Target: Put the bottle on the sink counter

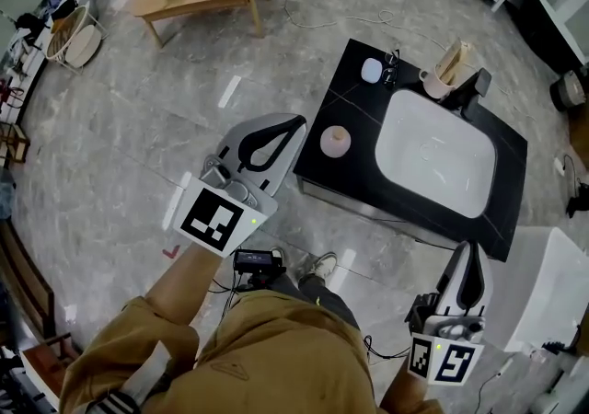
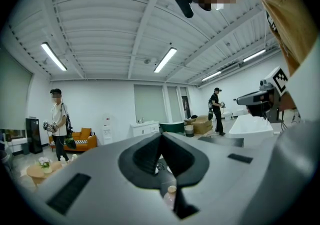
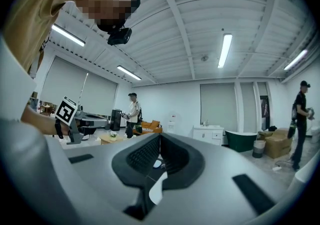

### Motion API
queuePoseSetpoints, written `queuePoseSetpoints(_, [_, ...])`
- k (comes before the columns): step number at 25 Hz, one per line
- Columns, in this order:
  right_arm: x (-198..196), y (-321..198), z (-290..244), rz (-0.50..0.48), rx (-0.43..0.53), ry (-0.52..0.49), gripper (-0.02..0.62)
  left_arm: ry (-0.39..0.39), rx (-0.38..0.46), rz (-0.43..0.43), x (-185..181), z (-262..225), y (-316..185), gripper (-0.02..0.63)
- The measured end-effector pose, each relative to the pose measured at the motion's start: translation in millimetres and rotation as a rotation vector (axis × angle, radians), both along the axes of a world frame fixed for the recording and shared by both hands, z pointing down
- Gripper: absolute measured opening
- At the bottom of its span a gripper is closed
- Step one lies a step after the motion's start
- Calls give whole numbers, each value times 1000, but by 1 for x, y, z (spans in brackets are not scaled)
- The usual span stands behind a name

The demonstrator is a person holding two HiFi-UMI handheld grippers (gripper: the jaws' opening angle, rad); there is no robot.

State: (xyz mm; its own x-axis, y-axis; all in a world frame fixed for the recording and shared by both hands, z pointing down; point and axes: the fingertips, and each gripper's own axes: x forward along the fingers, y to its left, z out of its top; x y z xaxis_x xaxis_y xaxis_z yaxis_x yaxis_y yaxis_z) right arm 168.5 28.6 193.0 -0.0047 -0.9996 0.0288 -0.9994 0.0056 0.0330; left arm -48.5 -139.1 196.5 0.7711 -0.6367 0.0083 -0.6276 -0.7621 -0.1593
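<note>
So the bottle (image 1: 336,141) is standing upright on the black sink counter (image 1: 354,95), on the bare strip left of the white basin (image 1: 433,155). From the head view you're looking straight down on its round pinkish top, so its long axis is vertical. The left gripper (image 1: 297,122) is the nearer one by a lot. Its tip sits just off the counter edge on the side away from the basin, close beside the bottle but not touching it, and it points roughly at the counter with the bottle slightly right of its line. Its jaws are pinched fully together with nothing in them. In the left gripper view you can see the bottle (image 2: 170,195) and its cap through the gap behind the closed tips. The right gripper (image 1: 467,248) hangs off the near side of the basin, well apart from the bottle, with its jaws together and empty too. Container-wise, the basin looks empty, and the cup (image 1: 433,83) behind it, by the black faucet (image 1: 474,86), holds some pale wooden pieces. My read is the placing is basically done, and all that's left is backing the left gripper off without clipping the bottle.
</note>
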Motion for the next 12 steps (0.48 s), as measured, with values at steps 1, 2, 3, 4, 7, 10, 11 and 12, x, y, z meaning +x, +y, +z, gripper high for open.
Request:
queuePoseSetpoints(1, [0, 1, -2, 2, 5, 4, 6, 1, 1, -1, -2, -2, 2, 3])
queuePoseSetpoints(2, [1, 2, -5, 4, 10, 8, 6, 3, 2, -1, -3, -5, 4, 3])
queuePoseSetpoints(3, [1, 3, -7, 6, 14, 12, 6, 5, 2, -2, -5, -8, 6, 3])
queuePoseSetpoints(4, [1, 3, -9, 8, 19, 15, 6, 7, 1, -3, -7, -11, 9, 3])
queuePoseSetpoints(7, [1, 3, -14, 15, 30, 26, 6, 10, 6, 8, -11, -18, 17, 3])
queuePoseSetpoints(10, [1, 3, -19, 11, 39, 37, 6, 25, -3, 9, -14, -25, 26, 3])
queuePoseSetpoints(11, [2, 2, -20, 10, 43, 38, 6, 27, -7, 6, -16, -27, 29, 3])
queuePoseSetpoints(12, [2, 1, -21, 11, 47, 37, 6, 29, -10, 2, -17, -28, 30, 3])
